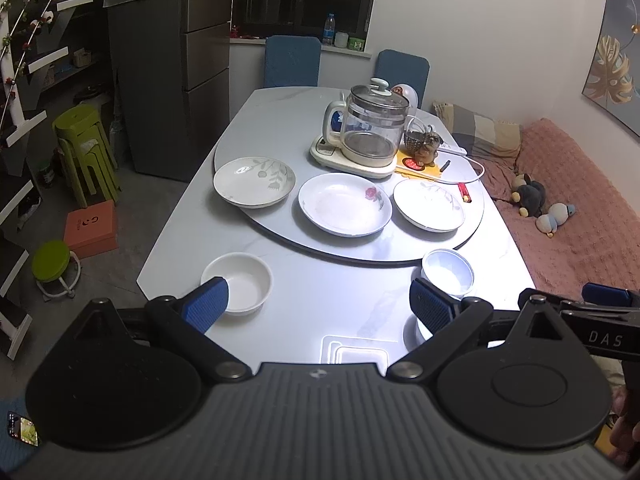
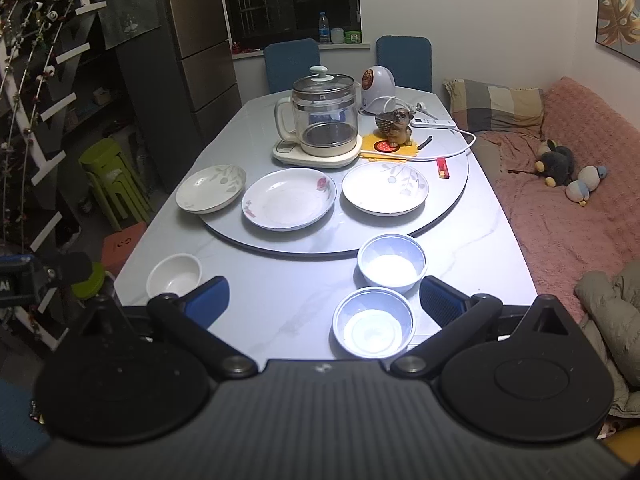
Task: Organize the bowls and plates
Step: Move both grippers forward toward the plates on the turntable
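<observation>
- The left gripper [image 1: 320, 304] hangs above the near edge of the table, its blue-padded jaws spread wide with nothing between them.
- The right gripper [image 2: 322, 304] sits just to its right at about the same height, jaws likewise wide apart and empty.
- On the grey table [image 2: 280, 300] a white bowl [image 1: 240, 286] stands alone on the near left, partly behind the left gripper's blue pad.
- Two bluish-white bowls stand on the near right, one behind the other and almost touching: the nearer bowl [image 2: 374, 322] by the table edge, the farther bowl [image 2: 392, 262] just short of the turntable.
- A round turntable [image 2: 340, 240] fills the middle of the table and carries three plates in a row along its near side.
- The left plate [image 2: 211, 188], with a pale leaf pattern, overhangs the turntable's left rim.
- The middle plate [image 2: 289, 199] bears a pink flower and lies just beside its neighbours.
- The right plate [image 2: 385, 188] has a faint grey sprig on it.
- Behind the plates stands a glass kettle [image 2: 325, 118] on a cream base, with a small animal figurine [image 2: 399, 126] on a yellow mat to its right.
- A red lighter [image 2: 442, 168] lies near the right plate, on the turntable.
- Two blue chairs [image 2: 292, 64] stand at the far end.
- A pink-covered sofa [image 2: 568, 216] with plush toys runs along the right side.
</observation>
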A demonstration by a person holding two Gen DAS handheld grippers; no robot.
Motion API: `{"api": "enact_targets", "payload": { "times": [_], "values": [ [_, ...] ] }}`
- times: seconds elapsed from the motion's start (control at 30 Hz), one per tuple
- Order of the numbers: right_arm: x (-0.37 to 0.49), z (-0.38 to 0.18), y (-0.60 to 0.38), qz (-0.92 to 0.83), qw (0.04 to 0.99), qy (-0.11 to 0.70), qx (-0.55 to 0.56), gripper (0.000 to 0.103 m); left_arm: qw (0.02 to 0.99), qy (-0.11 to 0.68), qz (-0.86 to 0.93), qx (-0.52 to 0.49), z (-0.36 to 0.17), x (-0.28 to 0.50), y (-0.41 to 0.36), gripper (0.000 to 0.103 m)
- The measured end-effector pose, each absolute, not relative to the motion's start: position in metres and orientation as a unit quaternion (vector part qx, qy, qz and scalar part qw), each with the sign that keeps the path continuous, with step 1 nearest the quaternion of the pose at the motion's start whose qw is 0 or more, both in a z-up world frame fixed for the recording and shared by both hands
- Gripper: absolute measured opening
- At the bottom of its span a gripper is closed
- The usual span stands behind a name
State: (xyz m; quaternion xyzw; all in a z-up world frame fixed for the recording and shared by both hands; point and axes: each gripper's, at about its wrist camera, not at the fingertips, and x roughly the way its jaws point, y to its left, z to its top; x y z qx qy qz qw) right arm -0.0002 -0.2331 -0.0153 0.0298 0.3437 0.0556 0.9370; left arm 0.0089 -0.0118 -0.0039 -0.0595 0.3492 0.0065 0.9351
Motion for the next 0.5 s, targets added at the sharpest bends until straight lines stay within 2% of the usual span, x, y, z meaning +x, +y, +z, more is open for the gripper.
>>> {"api": "enact_targets", "payload": {
  "times": [0.5],
  "values": [
    [-0.007, -0.021, -0.236, 0.045, 0.934, 0.351, 0.037, 0.103, 0.93, 0.363, -0.006, -0.057, -0.015, 0.011, -0.016, 0.099]
  ]
}}
